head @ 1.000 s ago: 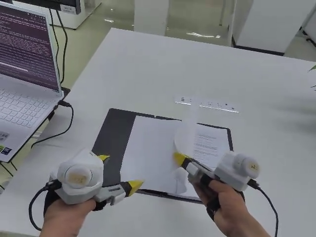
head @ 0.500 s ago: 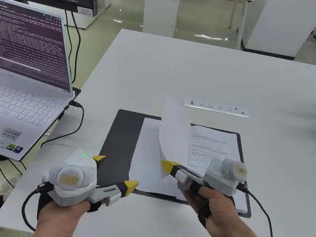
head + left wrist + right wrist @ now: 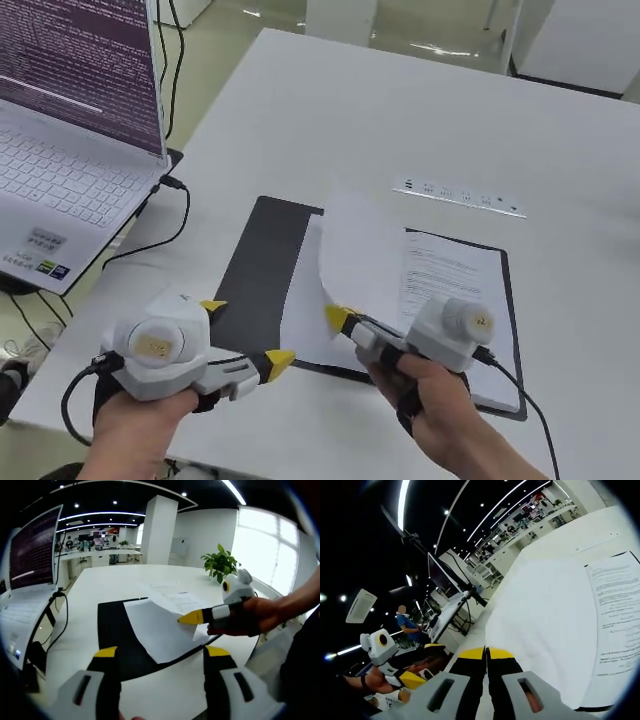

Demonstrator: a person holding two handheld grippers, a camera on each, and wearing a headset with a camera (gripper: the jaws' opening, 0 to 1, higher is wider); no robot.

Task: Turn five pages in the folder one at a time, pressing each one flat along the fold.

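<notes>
Table [image 3: 330,110]: white, wide, carrying everything below.
Laptop [image 3: 70,130]: open at the table's left edge, its screen full of text lines, with a black cable [image 3: 165,235] running from its side toward the folder.
Folder [image 3: 255,270]: black, lying open and flat near the front edge of the table; the left inner cover is partly bare.
Lifted page [image 3: 362,255]: white sheet standing up and curving over the middle of the folder, pinched at its lower corner.
Printed page [image 3: 455,275]: lies flat on the folder's right half, text side up.
Left gripper [image 3: 246,333]: jaws spread wide with nothing between them, above the table just in front of the folder's left corner.
Right gripper [image 3: 338,318]: yellow tips pressed together on the lifted page's lower edge.
Socket strip [image 3: 458,197]: white, set in the table beyond the folder.
</notes>
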